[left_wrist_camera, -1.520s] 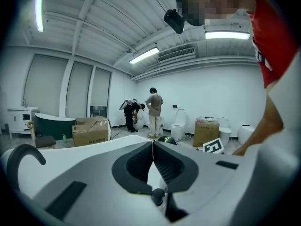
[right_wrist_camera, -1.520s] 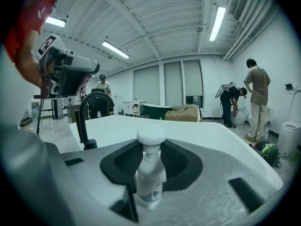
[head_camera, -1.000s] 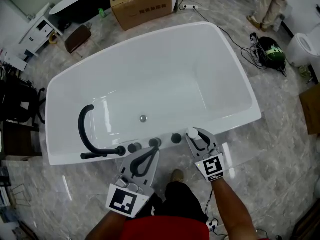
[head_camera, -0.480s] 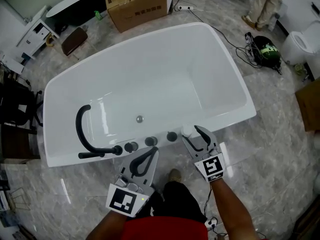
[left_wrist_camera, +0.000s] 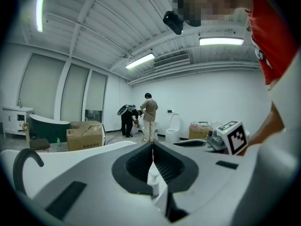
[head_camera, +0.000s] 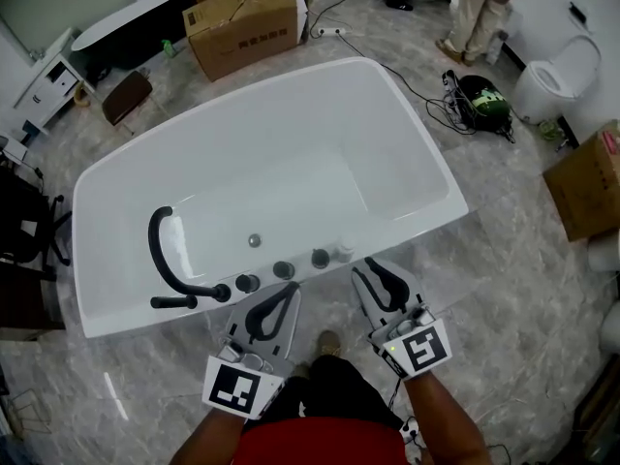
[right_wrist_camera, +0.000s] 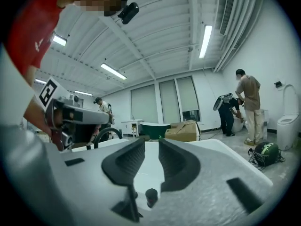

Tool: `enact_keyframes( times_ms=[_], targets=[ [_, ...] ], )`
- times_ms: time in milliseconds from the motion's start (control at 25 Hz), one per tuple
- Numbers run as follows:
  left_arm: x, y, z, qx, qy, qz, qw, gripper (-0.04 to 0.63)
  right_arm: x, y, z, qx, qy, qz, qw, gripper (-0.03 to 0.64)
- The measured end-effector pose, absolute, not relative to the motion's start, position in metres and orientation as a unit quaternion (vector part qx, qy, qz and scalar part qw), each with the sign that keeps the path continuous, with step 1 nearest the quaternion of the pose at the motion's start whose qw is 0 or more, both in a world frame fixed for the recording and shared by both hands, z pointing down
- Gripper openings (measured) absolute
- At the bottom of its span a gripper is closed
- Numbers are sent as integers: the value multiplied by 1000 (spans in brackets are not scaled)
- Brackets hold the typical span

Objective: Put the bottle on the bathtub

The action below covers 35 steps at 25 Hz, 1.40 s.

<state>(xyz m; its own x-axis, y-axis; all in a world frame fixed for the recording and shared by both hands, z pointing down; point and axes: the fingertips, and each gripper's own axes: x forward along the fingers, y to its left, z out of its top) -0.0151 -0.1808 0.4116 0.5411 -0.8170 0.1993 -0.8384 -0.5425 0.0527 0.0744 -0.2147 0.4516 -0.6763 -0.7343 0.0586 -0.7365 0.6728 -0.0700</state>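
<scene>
Head view: the bottle stands alone on the near rim of the bathtub, upright as far as can be told, just right of the row of dark knobs. A second ago its white cap sat between the tips of the right gripper at the rim. Now that gripper is drawn back toward the person, jaws parted by a modest gap and holding nothing — the bottle is just beyond the tips, a little to their left, not touching. Judged from this, the placing is done, and what remains is to clear away without knocking it. The left gripper hangs below the rim near the knobs, much where it was. Left gripper view: jaws pressed together tip to tip, nothing gripped. A small pale shape shows through the hollow below the pads — possibly the bottle on the rim beyond, cannot say for sure. Right gripper view: the jaws stand apart with open space between them, and only the tub's white inside and a dark knob show past them. The bottle cannot be picked out here; likely it sits off to one side, behind a jaw.
</scene>
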Motion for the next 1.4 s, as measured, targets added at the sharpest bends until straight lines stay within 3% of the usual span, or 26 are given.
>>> enact_keyframes(
  times_ms=[320,880,1400],
  targets=[
    [-26,-119,363,889,-455,33,44,11,52,-132,374,425,-905,28,-20,8],
    [-28,-14,307,895,-444,-11,36,11,22,-16,312,400,-915,23,-48,5],
    [-14,4,295,876,-481,-27,17,11,40,12,305,374,-926,7,-56,3]
  ],
)
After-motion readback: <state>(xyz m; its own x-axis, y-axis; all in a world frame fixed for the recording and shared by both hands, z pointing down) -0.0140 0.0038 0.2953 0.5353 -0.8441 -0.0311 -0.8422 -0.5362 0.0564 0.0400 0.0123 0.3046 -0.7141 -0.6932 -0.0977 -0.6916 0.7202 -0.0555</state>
